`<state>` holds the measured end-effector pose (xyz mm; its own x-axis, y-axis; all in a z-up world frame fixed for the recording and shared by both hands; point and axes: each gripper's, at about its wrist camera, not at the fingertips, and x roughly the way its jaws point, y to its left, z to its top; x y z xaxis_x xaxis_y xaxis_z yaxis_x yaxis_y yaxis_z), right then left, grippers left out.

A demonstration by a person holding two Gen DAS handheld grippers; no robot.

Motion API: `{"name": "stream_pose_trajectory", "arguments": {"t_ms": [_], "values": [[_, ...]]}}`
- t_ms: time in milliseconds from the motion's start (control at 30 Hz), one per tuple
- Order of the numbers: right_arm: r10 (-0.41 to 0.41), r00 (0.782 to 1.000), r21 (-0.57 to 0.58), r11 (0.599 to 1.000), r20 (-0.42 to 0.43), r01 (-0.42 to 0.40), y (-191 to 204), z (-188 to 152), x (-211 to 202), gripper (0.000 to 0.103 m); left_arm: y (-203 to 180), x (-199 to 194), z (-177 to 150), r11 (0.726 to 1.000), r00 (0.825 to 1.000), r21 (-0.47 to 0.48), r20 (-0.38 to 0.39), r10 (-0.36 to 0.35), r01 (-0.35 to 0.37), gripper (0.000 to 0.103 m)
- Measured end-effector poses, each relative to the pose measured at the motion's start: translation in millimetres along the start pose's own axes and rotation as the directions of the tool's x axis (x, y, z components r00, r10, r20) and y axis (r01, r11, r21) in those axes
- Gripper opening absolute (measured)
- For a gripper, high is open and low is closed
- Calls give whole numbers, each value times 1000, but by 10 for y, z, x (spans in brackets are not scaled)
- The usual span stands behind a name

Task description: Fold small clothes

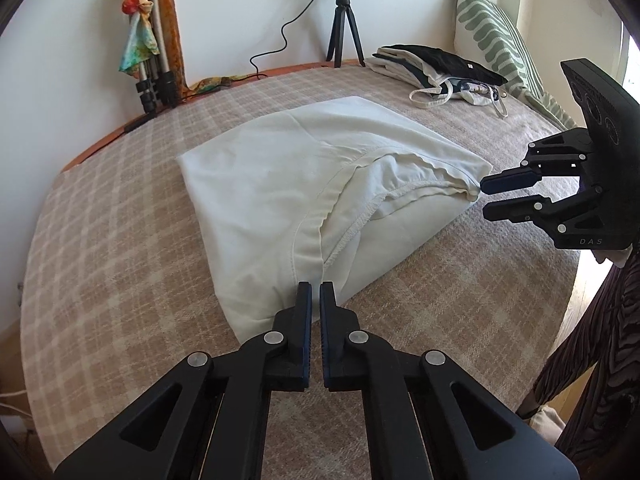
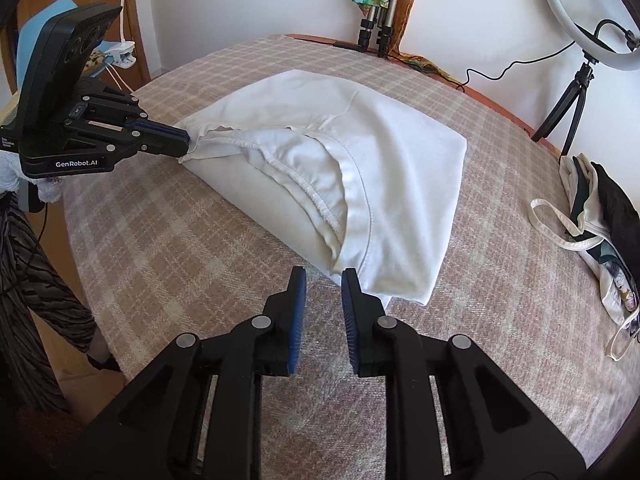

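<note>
Garment: cream shirt [image 1: 304, 184] lies folded at frame centre on the checked blanket [image 1: 120, 220].
Left gripper [image 1: 315, 292]: nearly closed, pinching the shirt's near corner.
Right gripper [image 2: 323, 280]: parted, empty, beside the hem.

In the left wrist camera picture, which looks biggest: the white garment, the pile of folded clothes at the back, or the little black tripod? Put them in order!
As they look in that view:
1. white garment, by far the biggest
2. pile of folded clothes
3. black tripod

The pile and tripod sit farther from the camera, so they look smaller than they really are; the tripod's true size against the pile is unsure.
</note>
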<state>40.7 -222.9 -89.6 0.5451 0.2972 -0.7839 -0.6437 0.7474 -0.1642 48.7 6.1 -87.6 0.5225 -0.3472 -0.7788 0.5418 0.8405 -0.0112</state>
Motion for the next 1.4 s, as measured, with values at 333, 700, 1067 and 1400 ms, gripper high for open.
{"name": "stream_pose_trajectory", "arguments": {"t_ms": [333,700,1067,1400], "values": [[-36,999,16,999,-5,36,-120,49,81,12,42,-19,20,1000,1000,-15,14,-9,9,2],[18,992,119,992,121,-33,-397,146,-297,2,-3,-254,44,1000,995,23,94,18,-20,1],[17,1000,-18,1000,7,-17,-95,71,74,30,-179,60,-4,989,999,136,-4,53,-52,20],[47,999,47,998,5,-47,-283,104,132,9,-87,101,31,992,1000,124,-1,30,-29,5]]}}
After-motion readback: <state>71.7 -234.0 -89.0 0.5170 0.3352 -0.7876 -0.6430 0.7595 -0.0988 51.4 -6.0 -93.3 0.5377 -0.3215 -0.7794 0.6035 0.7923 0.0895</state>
